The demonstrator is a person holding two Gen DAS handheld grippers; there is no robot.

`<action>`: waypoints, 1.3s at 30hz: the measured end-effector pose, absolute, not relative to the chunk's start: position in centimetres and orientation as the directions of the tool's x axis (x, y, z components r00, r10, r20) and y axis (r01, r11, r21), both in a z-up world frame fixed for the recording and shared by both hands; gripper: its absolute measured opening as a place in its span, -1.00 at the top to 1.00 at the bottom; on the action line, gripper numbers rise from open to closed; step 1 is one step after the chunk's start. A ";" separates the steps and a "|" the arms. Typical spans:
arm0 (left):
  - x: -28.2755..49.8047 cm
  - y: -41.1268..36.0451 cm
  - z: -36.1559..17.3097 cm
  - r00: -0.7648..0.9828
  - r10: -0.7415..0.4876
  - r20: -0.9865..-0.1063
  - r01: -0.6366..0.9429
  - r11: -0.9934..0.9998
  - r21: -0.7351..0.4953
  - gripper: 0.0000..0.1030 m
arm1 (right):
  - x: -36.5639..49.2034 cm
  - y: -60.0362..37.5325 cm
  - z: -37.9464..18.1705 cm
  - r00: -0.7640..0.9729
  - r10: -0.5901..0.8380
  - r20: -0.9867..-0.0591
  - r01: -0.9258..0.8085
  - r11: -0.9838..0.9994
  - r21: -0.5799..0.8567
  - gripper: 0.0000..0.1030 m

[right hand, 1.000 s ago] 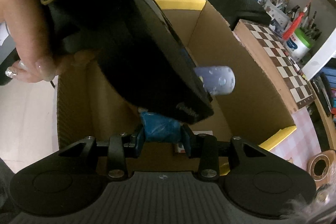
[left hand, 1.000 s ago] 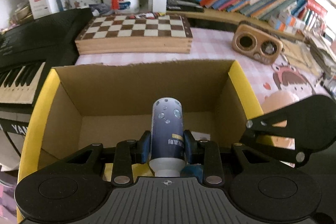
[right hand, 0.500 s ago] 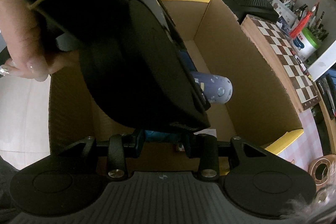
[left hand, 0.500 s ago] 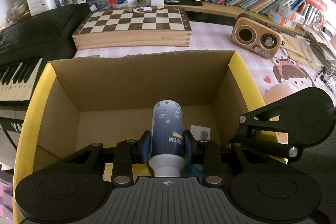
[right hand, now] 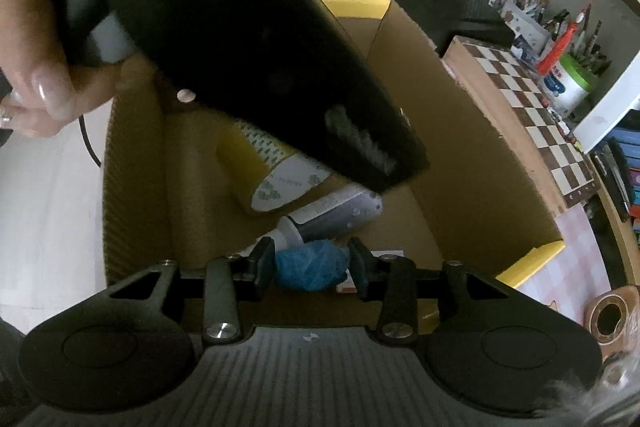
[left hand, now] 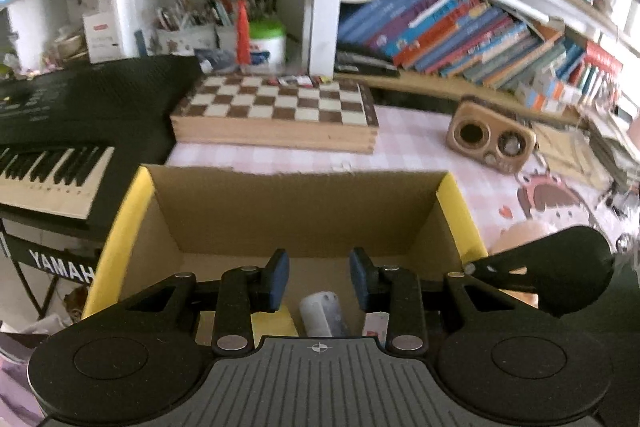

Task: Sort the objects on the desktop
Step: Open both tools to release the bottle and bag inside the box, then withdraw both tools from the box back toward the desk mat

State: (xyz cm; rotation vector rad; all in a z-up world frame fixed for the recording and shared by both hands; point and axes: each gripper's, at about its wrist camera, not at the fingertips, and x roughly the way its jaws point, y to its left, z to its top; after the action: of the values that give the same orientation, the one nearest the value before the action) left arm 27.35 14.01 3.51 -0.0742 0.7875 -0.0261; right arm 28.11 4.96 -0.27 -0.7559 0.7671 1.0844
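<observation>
An open cardboard box [left hand: 304, 211] with yellow-edged flaps sits below both grippers. My left gripper [left hand: 318, 281] is open and empty above it. The blue spotted bottle [left hand: 320, 311] lies on the box floor below, also in the right wrist view [right hand: 340, 213]. My right gripper [right hand: 314, 267] has its jaws spread around a crumpled blue wad [right hand: 310, 265] that fills the gap between the pads; whether they still grip it is unclear. A yellow tape roll [right hand: 268, 173] lies in the box. The left gripper body [right hand: 248, 39] hides much of the box.
A chessboard [left hand: 276, 109] lies behind the box on the pink checked tablecloth. A black keyboard [left hand: 56, 131] stands to the left. A wooden speaker [left hand: 490, 139] sits at right. Shelves of books [left hand: 460, 31] and pen pots line the back.
My left gripper opened and let go of the blue bottle, which dropped onto the box floor; the gripper rose. The right gripper's jaws spread wider around the blue wad.
</observation>
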 end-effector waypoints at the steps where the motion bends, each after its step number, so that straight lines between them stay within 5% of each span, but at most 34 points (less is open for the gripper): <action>1: 27.1 14.1 3.7 0.713 -0.050 -0.699 -0.007 0.997 -0.078 0.35 | 28.0 4.8 -0.1 0.282 0.475 -0.833 -0.945 0.288 -0.155 0.26; 12: 23.7 14.0 6.8 0.798 -0.036 -0.602 -0.034 0.994 -0.104 0.21 | 26.9 1.9 2.8 0.369 0.534 -0.760 -0.902 0.402 -0.155 0.24; 22: 19.0 13.2 9.0 0.864 0.016 -0.504 -0.059 0.996 -0.070 -0.27 | 24.9 -2.0 6.4 0.504 0.567 -0.652 -0.810 0.571 -0.130 0.13; 39: 11.2 14.0 9.5 0.898 0.101 -0.428 -0.147 0.986 -0.074 -0.43 | 18.9 -7.5 7.8 0.705 0.492 -0.511 -0.583 0.812 -0.021 0.13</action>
State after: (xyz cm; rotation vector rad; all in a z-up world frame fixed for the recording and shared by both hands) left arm 11.15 13.95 9.48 -0.1053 0.4371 0.1286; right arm 18.87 -7.48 7.84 -0.1866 0.5122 0.6012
